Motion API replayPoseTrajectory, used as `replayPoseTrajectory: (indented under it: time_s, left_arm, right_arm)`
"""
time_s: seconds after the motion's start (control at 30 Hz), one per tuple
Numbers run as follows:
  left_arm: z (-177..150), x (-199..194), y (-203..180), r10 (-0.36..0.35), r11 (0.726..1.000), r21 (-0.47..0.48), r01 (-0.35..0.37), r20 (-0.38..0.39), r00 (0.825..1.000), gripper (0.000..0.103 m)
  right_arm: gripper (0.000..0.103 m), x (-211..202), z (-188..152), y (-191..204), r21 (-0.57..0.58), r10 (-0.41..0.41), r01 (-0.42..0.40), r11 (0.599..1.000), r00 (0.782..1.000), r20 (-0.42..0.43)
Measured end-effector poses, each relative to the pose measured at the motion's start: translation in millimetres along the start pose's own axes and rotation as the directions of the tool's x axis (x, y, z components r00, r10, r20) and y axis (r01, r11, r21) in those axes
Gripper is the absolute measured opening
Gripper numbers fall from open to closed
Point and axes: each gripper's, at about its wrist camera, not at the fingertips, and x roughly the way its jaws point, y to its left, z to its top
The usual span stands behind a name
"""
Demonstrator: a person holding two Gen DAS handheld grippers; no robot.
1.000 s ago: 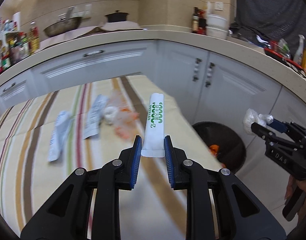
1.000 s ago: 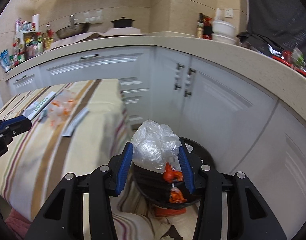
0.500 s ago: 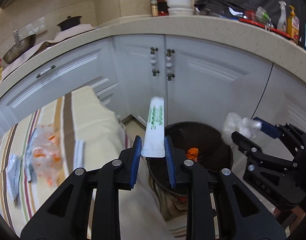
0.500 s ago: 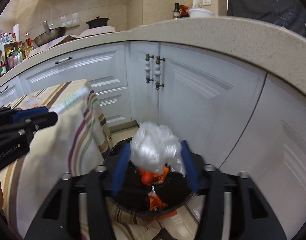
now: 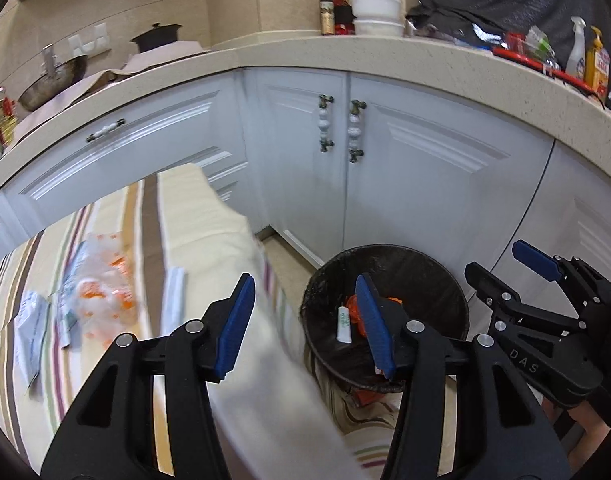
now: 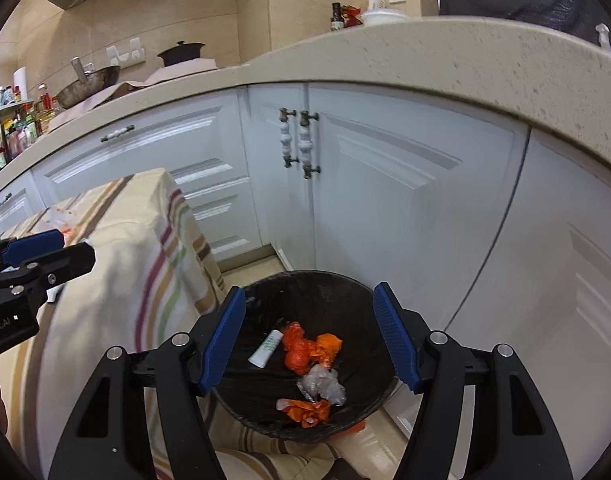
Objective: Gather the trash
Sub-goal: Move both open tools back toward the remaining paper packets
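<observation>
A black trash bin (image 6: 329,288) stands on the floor beside the striped table. Inside it lie a white tube with green print (image 6: 266,348), a crumpled clear plastic bag (image 6: 321,386) and orange wrappers (image 6: 305,350). My right gripper (image 6: 309,336) is open and empty right above the bin. My left gripper (image 5: 305,324) is open and empty over the table's edge, next to the bin (image 5: 405,268); the tube (image 5: 343,324) shows inside. More trash stays on the table: a clear bag with orange bits (image 5: 101,280) and flat white wrappers (image 5: 31,324).
The striped tablecloth (image 5: 209,224) hangs down beside the bin. White cabinet doors (image 6: 385,184) stand close behind the bin under a beige counter (image 5: 385,52) with bottles and bowls. The right gripper body (image 5: 545,320) is at the right of the left wrist view.
Both grippers opened. The white tube dropped from the left gripper and the clear plastic bag from the right gripper; both now lie in the bin.
</observation>
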Motion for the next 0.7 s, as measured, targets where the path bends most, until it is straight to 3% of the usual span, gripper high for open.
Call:
replayPoseTrajectory:
  time_s: [0.17, 0.33, 0.7]
  left_arm:
    - [-13, -25, 35, 0.046, 0.996, -0.071, -0.045, 0.018, 0.999, 0.052]
    - [-30, -48, 81, 0.148, 0.98, -0.141, -0.143, 0.025, 0.989, 0.052]
    - [-74, -86, 183, 0.359, 0.892, -0.277, -0.356, -0.044, 0.932, 0.056]
  right_arm:
    - [0.066, -13, 9, 27, -0.028, 0.045, -0.044, 0.999, 0.998, 0.031]
    - [0.068, -23, 15, 65, -0.082, 0.11, -0.106, 0.991, 0.993, 0.043]
    - [0.068, -23, 20, 157, -0.203, 0.25, -0.245, 0.948, 0.968, 0.0]
